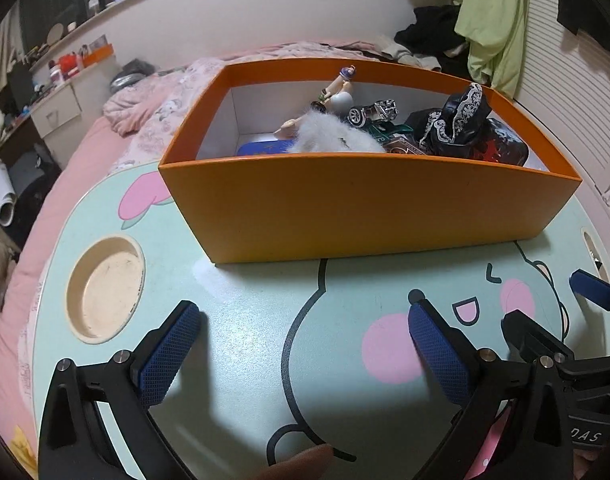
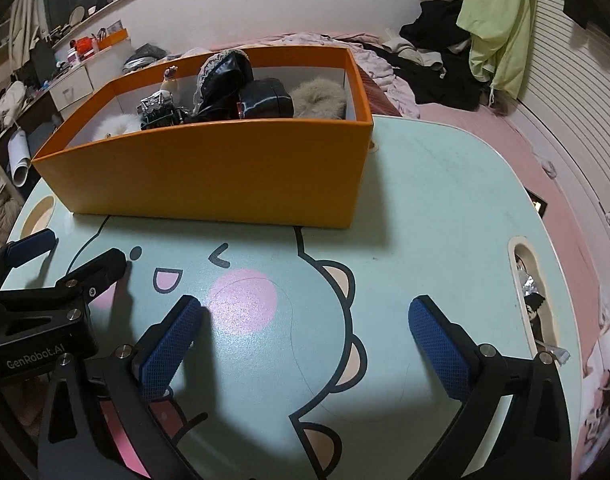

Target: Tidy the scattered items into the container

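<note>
Tongs are both hanging released: my left gripper (image 1: pixel 305 356) and right gripper (image 2: pixel 305 344). Only the right view is showing "GenRobot.AI"; the orange box (image 1: pixel 357 216) is sitting ahead.

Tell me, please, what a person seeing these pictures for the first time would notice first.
The bright orange box at the far side of the mint cartoon table draws the eye first. It is full of items, among them a chrome toy car, a white fluffy piece and a black lace-trimmed thing. In front, the left gripper and right gripper are both open and hold nothing.
</note>
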Demonstrator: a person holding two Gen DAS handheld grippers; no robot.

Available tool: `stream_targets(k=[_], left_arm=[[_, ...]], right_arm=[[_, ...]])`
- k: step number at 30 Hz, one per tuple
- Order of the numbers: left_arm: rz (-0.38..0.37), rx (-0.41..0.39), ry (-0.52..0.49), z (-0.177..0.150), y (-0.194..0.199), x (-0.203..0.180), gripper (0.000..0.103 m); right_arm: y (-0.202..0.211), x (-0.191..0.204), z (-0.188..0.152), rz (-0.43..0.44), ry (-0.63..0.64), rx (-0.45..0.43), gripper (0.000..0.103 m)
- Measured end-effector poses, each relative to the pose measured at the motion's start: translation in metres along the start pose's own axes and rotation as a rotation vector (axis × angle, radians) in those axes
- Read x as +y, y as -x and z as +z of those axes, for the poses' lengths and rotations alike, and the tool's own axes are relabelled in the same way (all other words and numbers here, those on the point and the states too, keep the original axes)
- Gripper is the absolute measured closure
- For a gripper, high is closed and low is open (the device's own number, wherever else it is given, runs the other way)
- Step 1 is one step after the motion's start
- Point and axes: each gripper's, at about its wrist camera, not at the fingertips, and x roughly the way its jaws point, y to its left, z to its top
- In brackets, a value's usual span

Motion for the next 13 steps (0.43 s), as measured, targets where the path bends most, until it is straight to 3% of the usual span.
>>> stream_targets(k=[13], left_arm=[[-0.001,0.000,0.001,-0.0008,0.0002,-0.0015,0.000]], right_arm=[[0.0001,0.0015,-0.0002,-0.001,0.001,0.000,0.000]])
